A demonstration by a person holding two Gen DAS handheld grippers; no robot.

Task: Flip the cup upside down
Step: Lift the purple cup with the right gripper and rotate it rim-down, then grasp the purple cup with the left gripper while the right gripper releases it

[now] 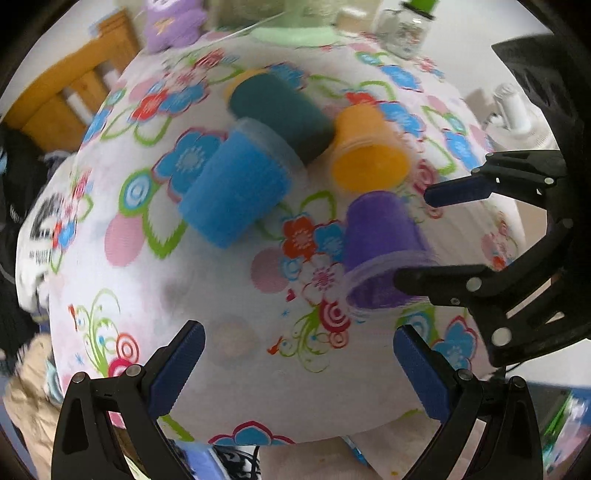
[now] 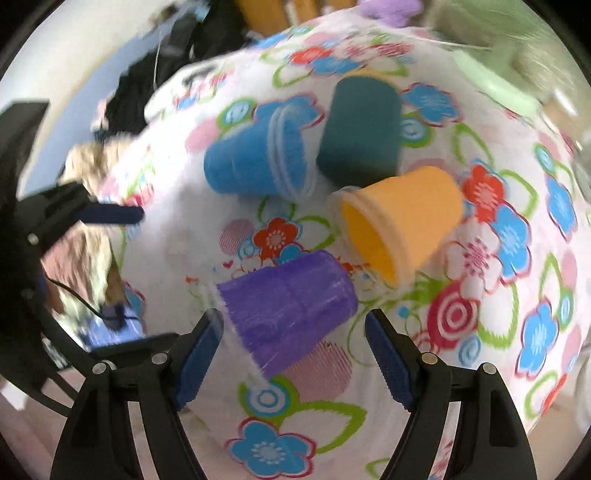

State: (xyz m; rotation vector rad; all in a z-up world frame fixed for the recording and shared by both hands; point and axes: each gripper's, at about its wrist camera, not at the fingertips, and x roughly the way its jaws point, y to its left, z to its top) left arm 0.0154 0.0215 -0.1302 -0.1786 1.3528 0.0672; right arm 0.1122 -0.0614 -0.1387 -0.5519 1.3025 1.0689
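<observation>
Several plastic cups lie on their sides on the flowered tablecloth (image 1: 207,295): a purple cup (image 2: 288,306), an orange cup (image 2: 399,229), a blue cup (image 2: 255,162) and a dark teal cup (image 2: 360,131). My right gripper (image 2: 295,350) is open, its jaws on either side of the purple cup, not touching it. In the left wrist view the purple cup (image 1: 380,240) sits between the right gripper's fingers (image 1: 454,192). My left gripper (image 1: 299,365) is open and empty above bare cloth, nearer than the blue cup (image 1: 236,188), teal cup (image 1: 280,110) and orange cup (image 1: 369,155).
A glass jar (image 1: 402,29), a purple plush toy (image 1: 173,22) and a pale green plate (image 1: 295,35) stand at the table's far edge. A wooden chair (image 1: 74,88) is beyond the left edge. The table's near edge runs just behind my left gripper.
</observation>
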